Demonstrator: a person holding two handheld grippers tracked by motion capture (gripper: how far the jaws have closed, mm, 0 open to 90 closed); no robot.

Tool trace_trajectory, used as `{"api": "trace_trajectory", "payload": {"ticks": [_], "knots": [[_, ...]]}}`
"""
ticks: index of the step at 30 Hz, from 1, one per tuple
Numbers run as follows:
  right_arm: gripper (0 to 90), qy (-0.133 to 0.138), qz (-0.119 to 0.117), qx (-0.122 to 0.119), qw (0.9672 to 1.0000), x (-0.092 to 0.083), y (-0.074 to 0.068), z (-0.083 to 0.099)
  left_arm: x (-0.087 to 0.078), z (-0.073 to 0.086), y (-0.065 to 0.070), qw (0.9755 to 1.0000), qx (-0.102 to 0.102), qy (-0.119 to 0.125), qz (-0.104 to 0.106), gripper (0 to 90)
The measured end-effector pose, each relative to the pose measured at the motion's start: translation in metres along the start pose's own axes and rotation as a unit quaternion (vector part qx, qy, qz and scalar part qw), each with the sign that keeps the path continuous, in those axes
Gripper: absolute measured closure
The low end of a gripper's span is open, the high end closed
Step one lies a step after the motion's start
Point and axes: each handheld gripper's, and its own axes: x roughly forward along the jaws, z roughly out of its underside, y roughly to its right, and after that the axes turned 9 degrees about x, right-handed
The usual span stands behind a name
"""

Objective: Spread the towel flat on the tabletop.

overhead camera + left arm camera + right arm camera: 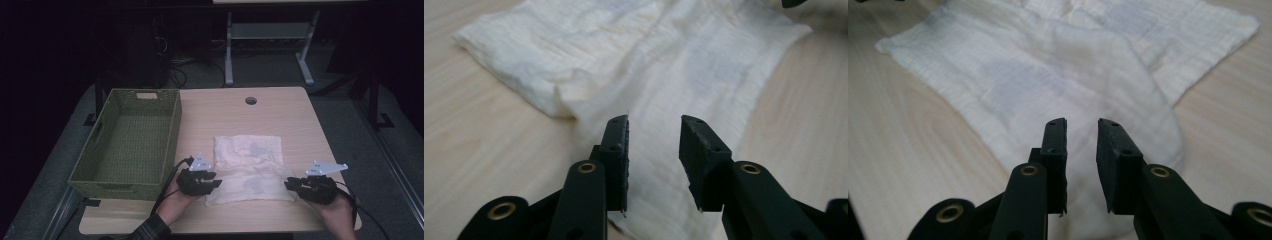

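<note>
Cloth (248,167), white and creased, lies folded on the wooden table (295,115) between your two grippers.
Your left gripper (216,181) and right gripper (289,183) stand slightly parted over its near corners, gripping nothing; a green basket (127,142) sits left.

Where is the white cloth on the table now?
In the high view the cloth lies on the table's near middle, right of the green basket, between the left tool and the right tool.
</note>
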Motion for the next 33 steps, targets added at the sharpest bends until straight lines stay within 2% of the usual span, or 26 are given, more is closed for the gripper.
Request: {"api": "trace_trajectory", "payload": {"ticks": [5, 7, 11, 13, 15, 22, 24, 28, 33], "knots": [[75.0, 0.005, 0.0, 0.002, 1.0, 0.013, 0.013, -0.02, 0.009, -0.014, -0.018, 0.9997, -0.01, 0.004, -0.023, 68.4], [75.1, 0.008, -0.001, 0.002, 1.0, 0.018, 0.02, -0.028, 0.013, -0.018, -0.025, 0.9994, -0.009, -0.001, -0.033, 69.7], [75.1, 0.007, 0.008, 0.001, 0.9999, 0.028, 0.033, -0.045, 0.024, -0.024, -0.041, 0.9983, -0.017, -0.009, -0.055, 71.2], [75.1, 0.004, 0.016, -0.001, 0.9999, 0.035, 0.04, -0.054, 0.026, -0.026, -0.049, 0.9974, -0.022, -0.005, -0.069, 71.5], [75.1, 0.001, 0.02, 0.001, 0.9998, 0.041, 0.047, -0.062, 0.032, -0.031, -0.056, 0.996, -0.032, -0.001, -0.084, 71.4], [75.1, -0.001, 0.036, 0.008, 0.9993, 0.064, 0.073, -0.09, 0.05, -0.044, -0.08, 0.9908, -0.036, -0.017, -0.129, 69.9], [75.1, -0.006, 0.04, 0.015, 0.9991, 0.072, 0.081, -0.097, 0.057, -0.046, -0.087, 0.9883, -0.04, -0.017, -0.146, 69.5], [74.8, -0.01, 0.052, 0.032, 0.9981, 0.083, 0.102, -0.105, 0.063, -0.046, -0.098, 0.9862, -0.052, -0.016, -0.156, 69.1], [72.9, -0.013, 0.046, 0.056, 0.9973, 0.092, 0.121, -0.107, 0.068, -0.045, -0.109, 0.9832, -0.062, -0.02, -0.171, 66.2]]}}
